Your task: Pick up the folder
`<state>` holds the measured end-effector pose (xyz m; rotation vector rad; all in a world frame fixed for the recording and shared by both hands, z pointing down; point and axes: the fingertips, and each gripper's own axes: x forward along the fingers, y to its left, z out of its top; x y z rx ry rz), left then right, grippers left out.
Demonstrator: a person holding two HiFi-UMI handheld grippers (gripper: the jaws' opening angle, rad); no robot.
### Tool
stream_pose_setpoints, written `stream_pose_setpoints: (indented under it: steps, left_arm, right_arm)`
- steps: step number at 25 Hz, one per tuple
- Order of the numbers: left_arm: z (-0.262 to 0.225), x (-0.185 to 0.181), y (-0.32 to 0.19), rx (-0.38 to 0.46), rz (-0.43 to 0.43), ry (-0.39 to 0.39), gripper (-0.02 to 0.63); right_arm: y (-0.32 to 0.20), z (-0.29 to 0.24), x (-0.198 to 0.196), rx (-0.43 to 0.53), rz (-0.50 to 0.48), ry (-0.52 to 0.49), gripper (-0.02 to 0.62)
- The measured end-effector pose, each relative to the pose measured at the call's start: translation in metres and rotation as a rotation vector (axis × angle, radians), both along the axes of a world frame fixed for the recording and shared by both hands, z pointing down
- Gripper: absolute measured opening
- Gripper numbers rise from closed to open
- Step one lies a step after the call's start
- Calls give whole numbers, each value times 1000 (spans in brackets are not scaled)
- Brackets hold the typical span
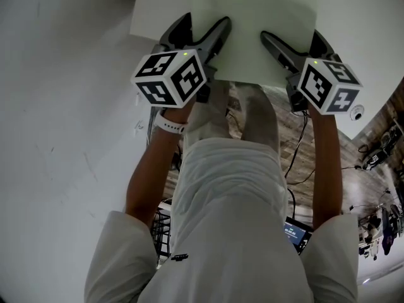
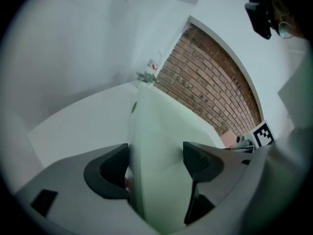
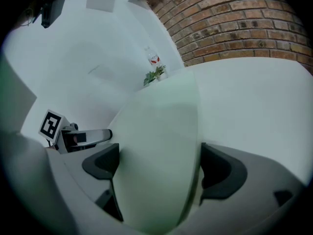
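Note:
A pale green folder [image 1: 259,30] is held between both grippers over the near edge of a white table [image 1: 158,11]. My left gripper [image 1: 205,21] grips its left part; in the left gripper view the folder [image 2: 156,146] runs edge-on between the jaws of that gripper [image 2: 154,160]. At the folder's right part is my right gripper [image 1: 290,36]. The right gripper view shows the folder [image 3: 156,151] filling the gap of this gripper [image 3: 159,163]. Both are shut on it.
A brick wall [image 3: 230,18] rises behind the table. A small plant with a bottle [image 3: 155,72] stands at the table's far corner. Below the grippers are the person's torso [image 1: 227,219], cables on a wooden floor [image 1: 297,150] and a small screen [image 1: 293,232].

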<state>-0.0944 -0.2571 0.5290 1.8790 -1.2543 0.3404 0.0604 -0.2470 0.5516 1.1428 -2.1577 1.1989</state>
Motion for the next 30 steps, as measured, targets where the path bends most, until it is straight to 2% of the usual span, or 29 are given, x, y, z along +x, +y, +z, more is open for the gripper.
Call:
stream_pose_setpoints:
  steps: [10, 30]
  left_arm:
    - [-12, -6, 10, 29, 8, 10, 353]
    - [-97, -4, 49, 173, -30, 16, 351]
  right_arm:
    - [10, -10, -6, 28, 30, -3, 520]
    - [40, -92, -4, 176, 8, -27, 526]
